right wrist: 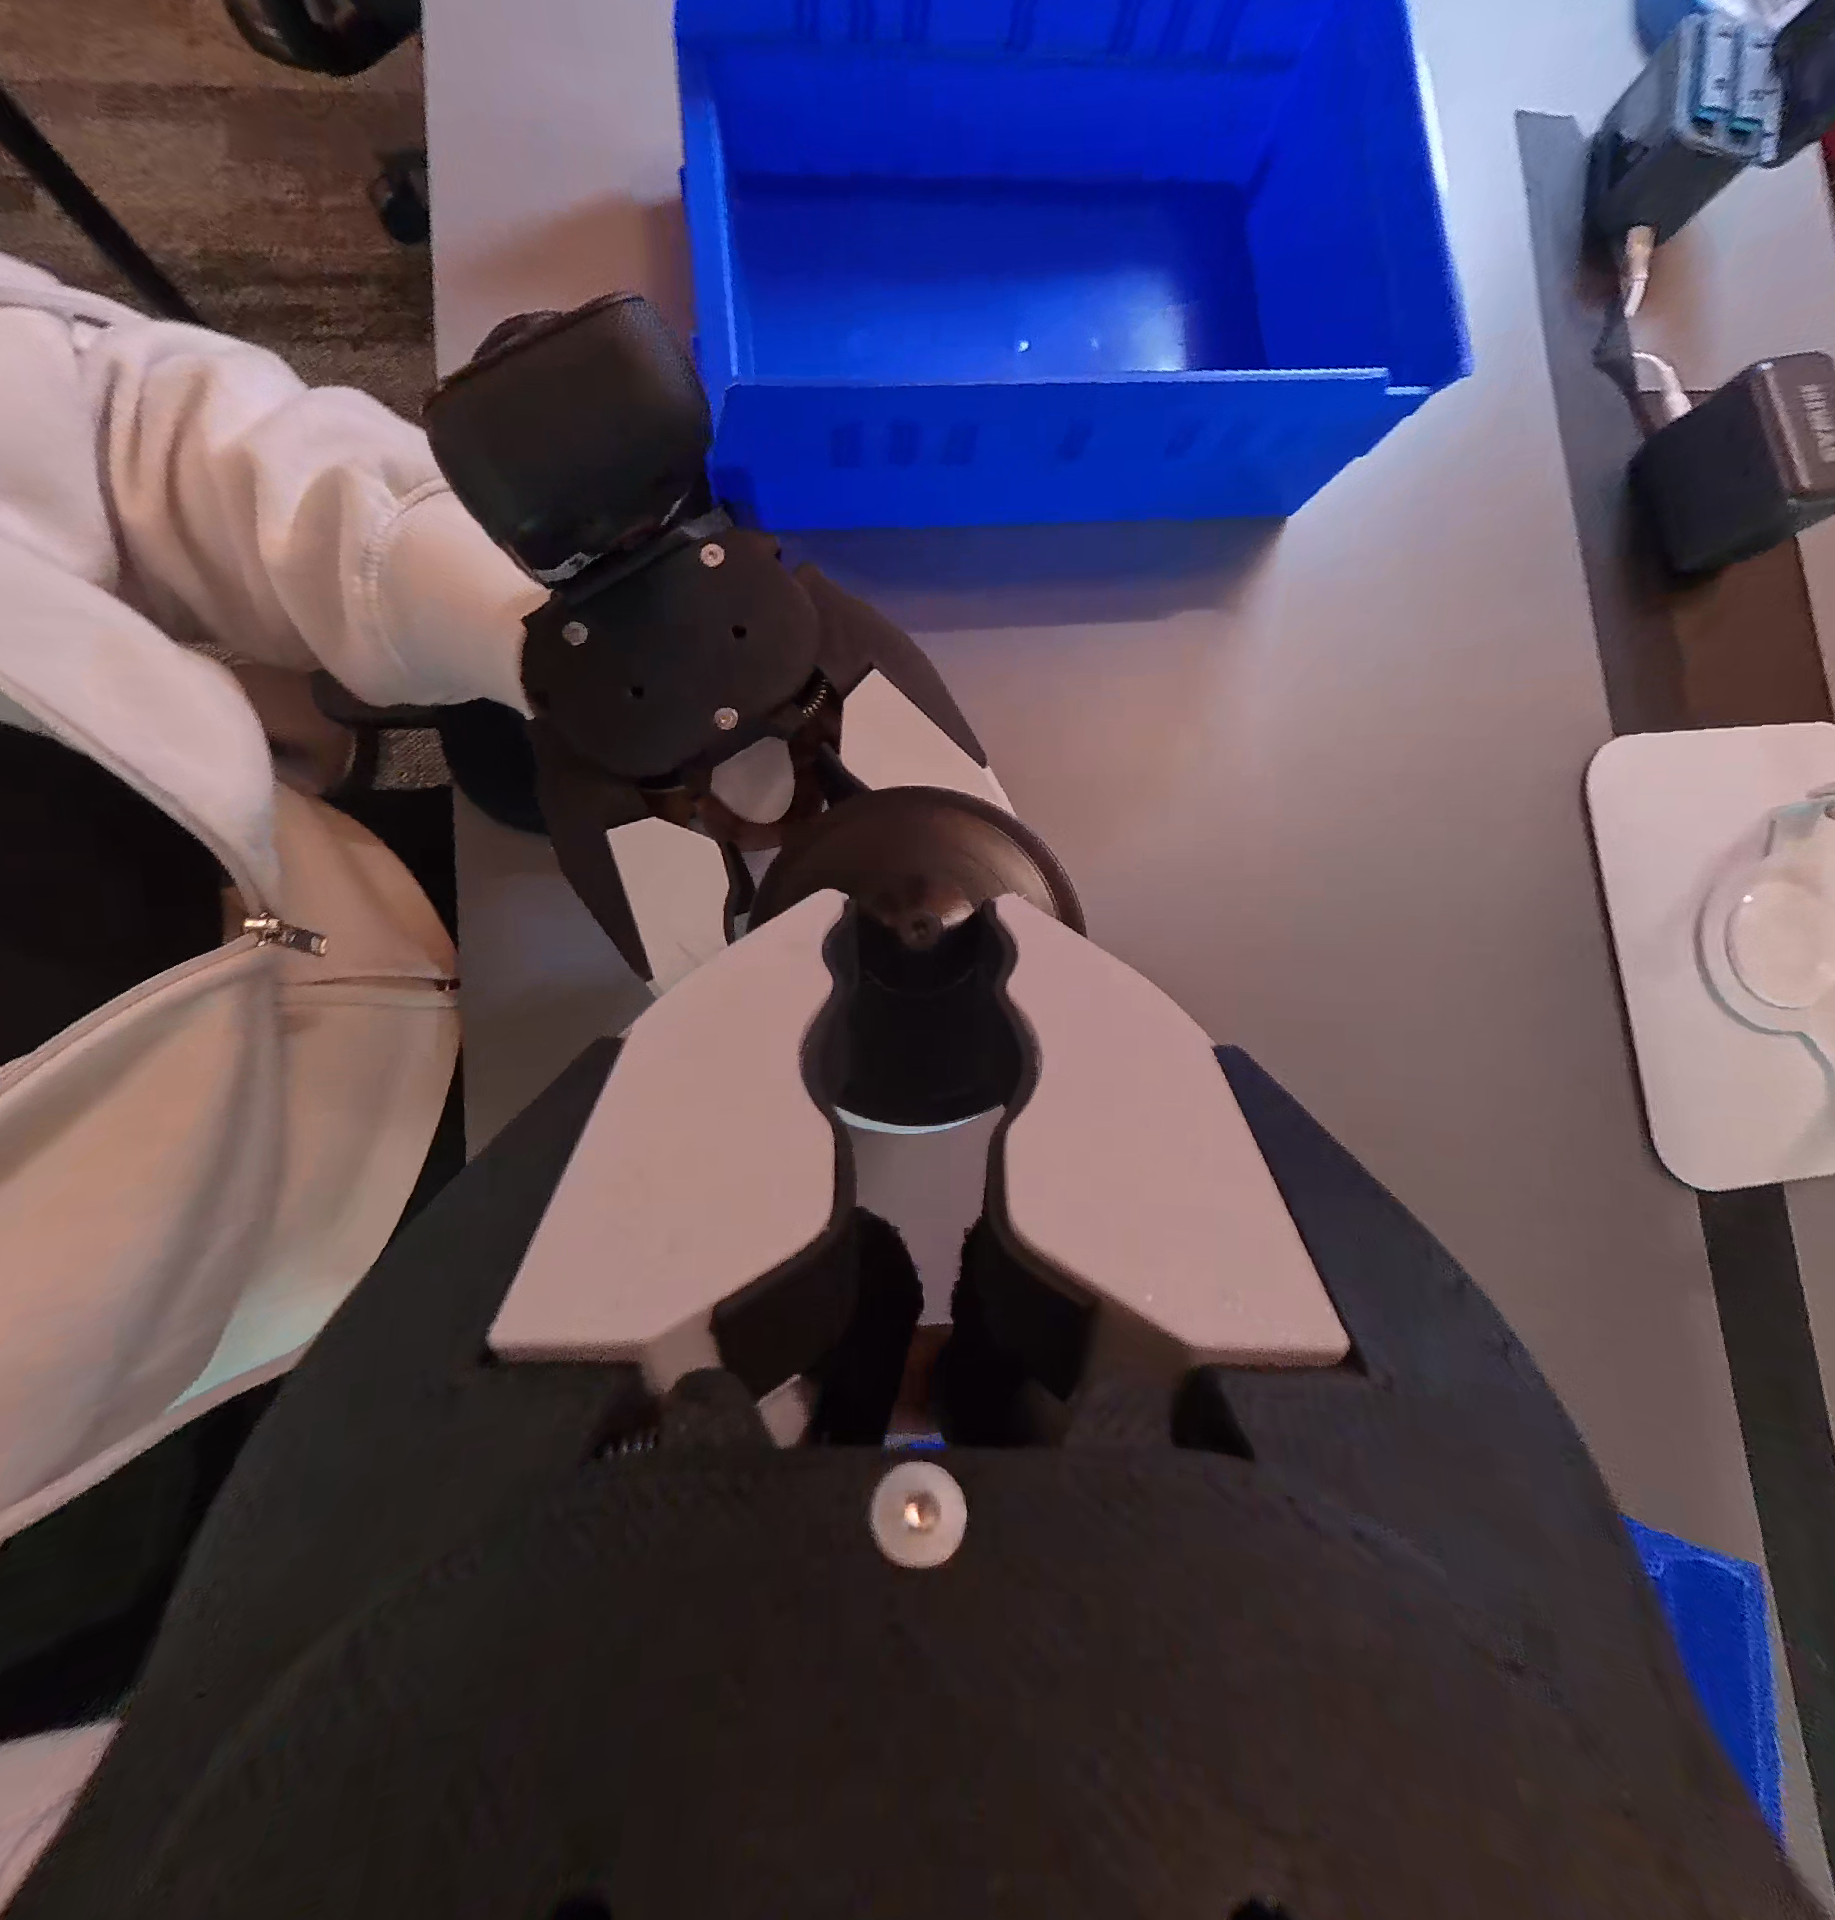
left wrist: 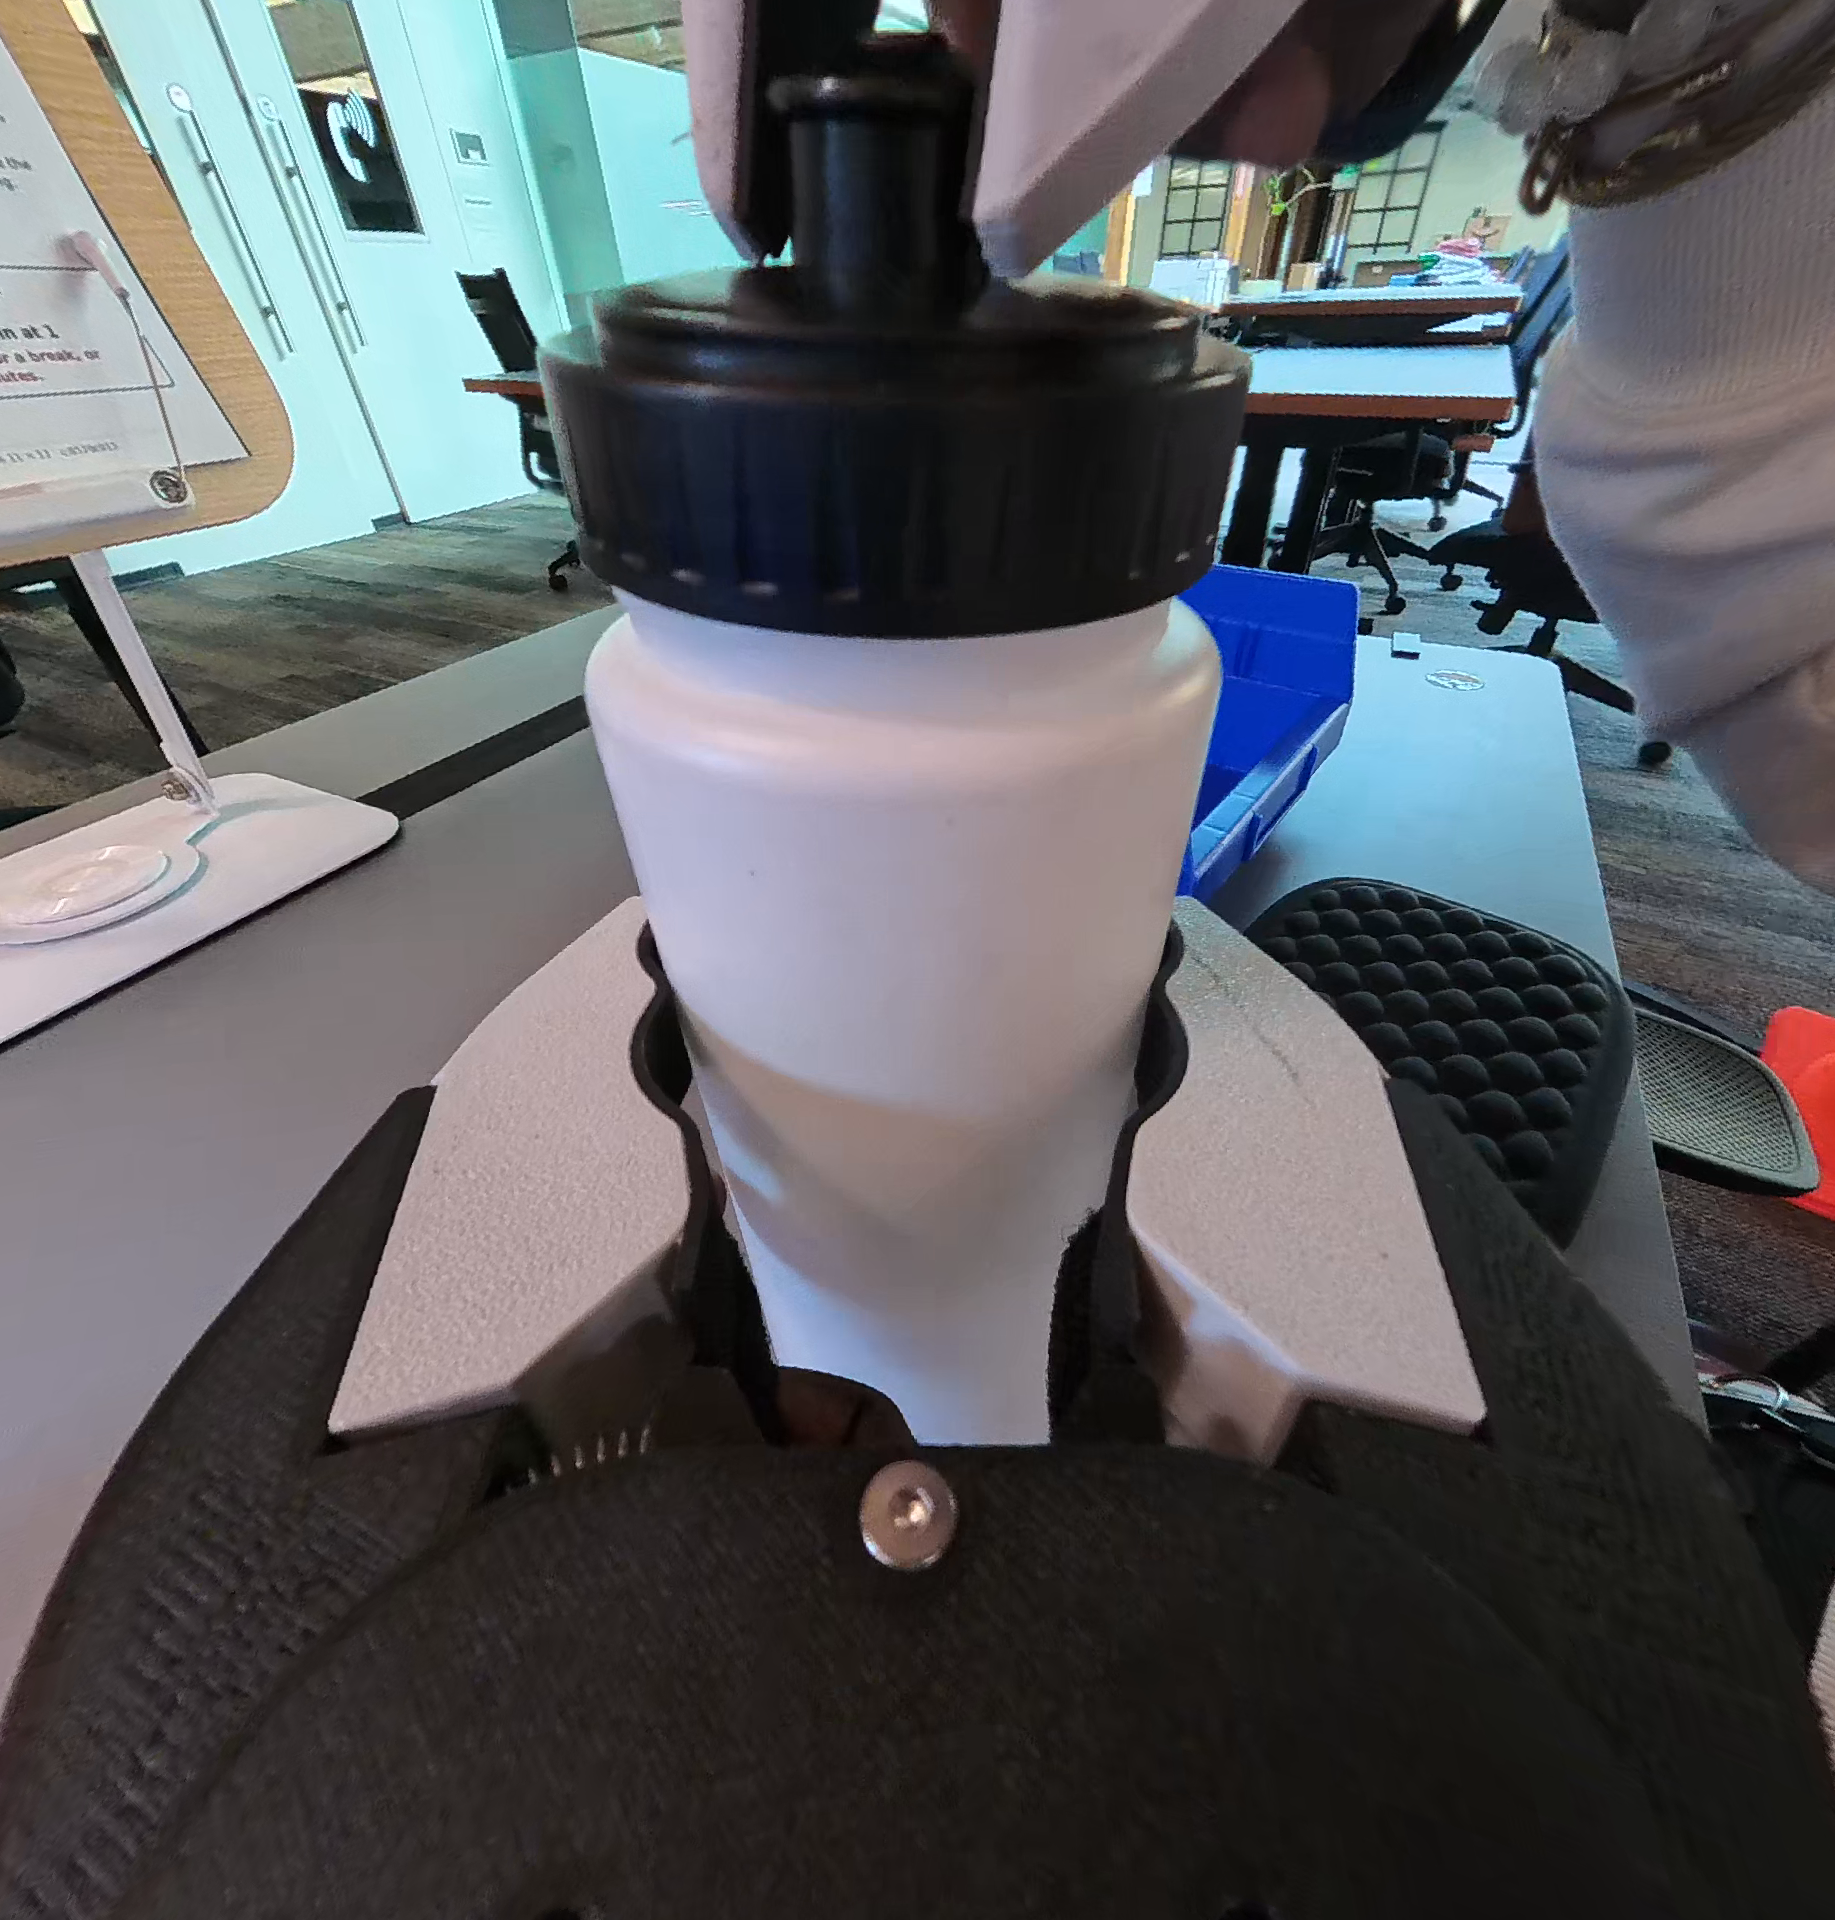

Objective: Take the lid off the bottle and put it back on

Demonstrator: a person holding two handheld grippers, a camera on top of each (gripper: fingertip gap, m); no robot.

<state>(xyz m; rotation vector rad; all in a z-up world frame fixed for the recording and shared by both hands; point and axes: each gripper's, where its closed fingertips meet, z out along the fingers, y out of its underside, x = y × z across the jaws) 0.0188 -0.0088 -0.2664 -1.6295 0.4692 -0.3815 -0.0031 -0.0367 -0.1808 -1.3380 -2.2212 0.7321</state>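
The left gripper is clamped round the white bottle, upright above the grey table. The right gripper pinches the spout of the black lid from above. I'd judge that narrow hold could slip while twisting, or tilt the bottle.

Access to the bottle is blocked on two sides by the left gripper, clamped on its body. From above, the right gripper pinches the spout of the lid, closing that approach. A blue bin stands near the bottle, toward the table's far edge. A white stand base sits well apart to the right. Bare table lies between bottle and base.
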